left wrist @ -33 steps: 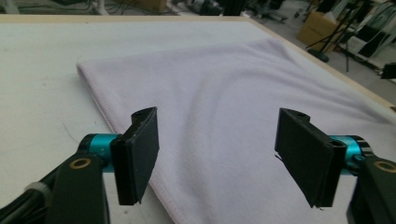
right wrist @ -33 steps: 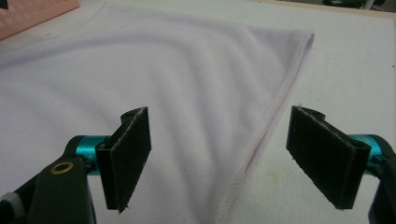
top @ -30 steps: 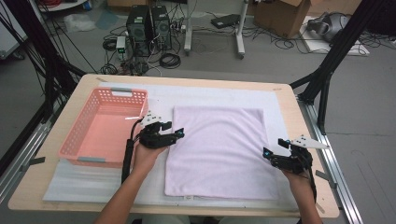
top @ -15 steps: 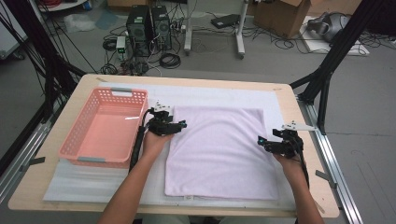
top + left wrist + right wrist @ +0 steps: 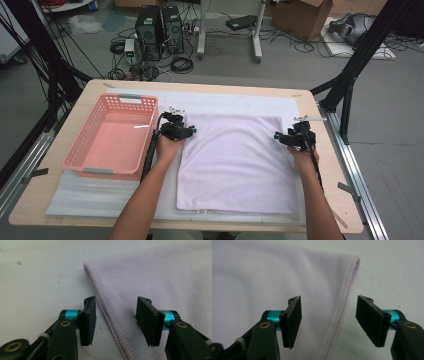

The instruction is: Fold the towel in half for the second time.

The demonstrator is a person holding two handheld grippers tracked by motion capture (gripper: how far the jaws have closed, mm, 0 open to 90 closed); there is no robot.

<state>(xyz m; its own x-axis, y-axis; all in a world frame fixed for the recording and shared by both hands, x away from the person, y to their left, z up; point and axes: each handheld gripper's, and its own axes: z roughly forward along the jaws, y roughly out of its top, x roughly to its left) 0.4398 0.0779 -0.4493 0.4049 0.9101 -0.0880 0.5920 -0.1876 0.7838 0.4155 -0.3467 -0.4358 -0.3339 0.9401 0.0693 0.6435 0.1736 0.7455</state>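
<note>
A pale lilac towel [image 5: 235, 165] lies flat on the white mat [image 5: 240, 100]. My left gripper [image 5: 192, 131] is low over the towel's far left corner. In the left gripper view the left gripper [image 5: 116, 300] straddles the stitched hem [image 5: 107, 312], one jaw over the mat and one over the towel [image 5: 162, 272]. My right gripper [image 5: 276, 136] is at the far right corner. There too the right gripper [image 5: 329, 298] straddles the hem [image 5: 342, 312] of the towel [image 5: 274, 270]. Both pairs of jaws have just been closing, but gaps remain and no pad presses the cloth.
A pink plastic basket [image 5: 112, 137] stands on the mat left of the left hand, close to the forearm. The wooden table [image 5: 330, 150] reaches a little past the right gripper. Black frame legs, computers and cables stand on the floor beyond the far edge.
Both hands have moved away from the person, up along the towel's side edges to its far corners. Both pairs of jaws stand narrower than before.
</note>
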